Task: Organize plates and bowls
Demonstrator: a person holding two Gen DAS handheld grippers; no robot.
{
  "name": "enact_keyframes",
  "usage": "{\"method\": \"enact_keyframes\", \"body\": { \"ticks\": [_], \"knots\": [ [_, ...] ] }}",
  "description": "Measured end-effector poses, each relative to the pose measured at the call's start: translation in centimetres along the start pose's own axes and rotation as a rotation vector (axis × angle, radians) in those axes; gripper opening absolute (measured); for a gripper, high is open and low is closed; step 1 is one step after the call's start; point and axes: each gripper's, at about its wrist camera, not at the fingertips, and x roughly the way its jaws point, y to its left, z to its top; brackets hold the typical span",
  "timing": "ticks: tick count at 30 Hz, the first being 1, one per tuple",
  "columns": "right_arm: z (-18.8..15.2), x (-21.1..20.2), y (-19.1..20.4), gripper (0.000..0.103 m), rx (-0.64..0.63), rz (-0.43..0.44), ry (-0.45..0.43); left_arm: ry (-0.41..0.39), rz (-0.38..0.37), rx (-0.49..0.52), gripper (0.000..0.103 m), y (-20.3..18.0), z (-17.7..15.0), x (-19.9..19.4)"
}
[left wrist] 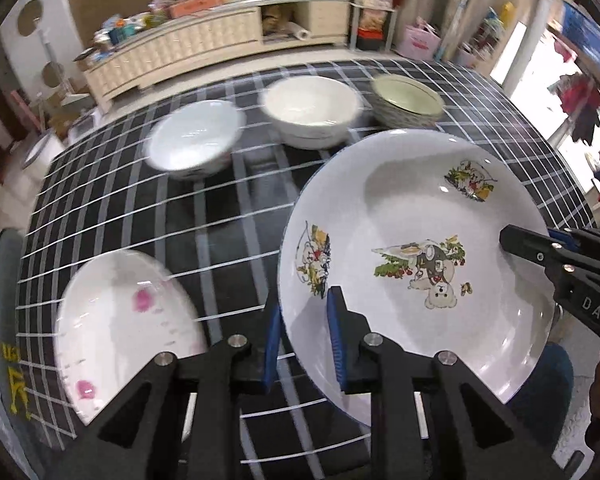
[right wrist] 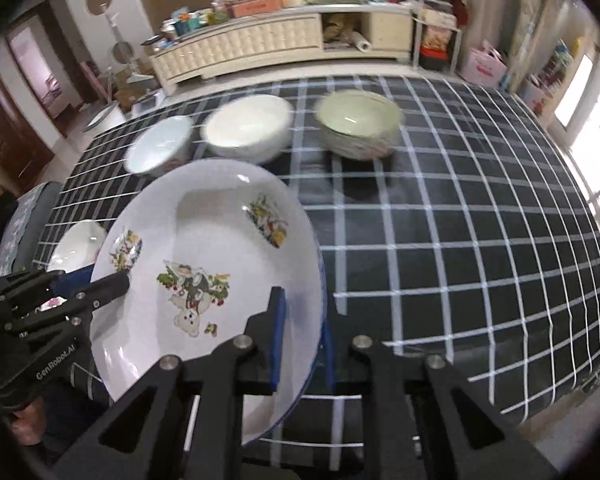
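Note:
A large white plate with bear pictures (left wrist: 416,248) is held above the checked table, tilted. My left gripper (left wrist: 305,346) is shut on its left rim. My right gripper (right wrist: 303,344) is shut on its right rim; it also shows in the left wrist view (left wrist: 540,246). The plate fills the lower left of the right wrist view (right wrist: 204,280), where the left gripper (right wrist: 100,286) pinches its far edge. A white plate with pink flowers (left wrist: 128,328) lies on the table at the near left.
Three bowls stand in a row at the back of the table: a white one (left wrist: 196,142), a cream one (left wrist: 312,110) and a green-lined one (left wrist: 408,100). The black checked tablecloth (right wrist: 460,240) covers the table. A cream sideboard (right wrist: 260,44) stands beyond.

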Motion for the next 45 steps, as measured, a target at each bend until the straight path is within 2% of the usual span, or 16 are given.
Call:
{"method": "enact_keyframes", "body": {
  "ticks": [11,20,33,45],
  "knots": [
    [1.3,2.7,9.6,0.02,-0.116,0.082,0.023,0.004,0.09,-0.115,0.019,9.1,-3.4,-2.2],
    [1.0,5.5,15.2,0.018,-0.185,0.124,0.075,0.051,0.13,-0.21,0.018,15.0,-6.7,-1.4],
    [0.7,7.5,19.1,0.017,-0.257,0.114,0.127,0.091,0.123,-0.278,0.016,19.2,-8.5,0.2],
    [0.6,9.0,20.1,0.018,-0.233,0.112,0.171,0.085,0.14,-0.276,0.013,20.9,-9.0,0.3]
  ]
}}
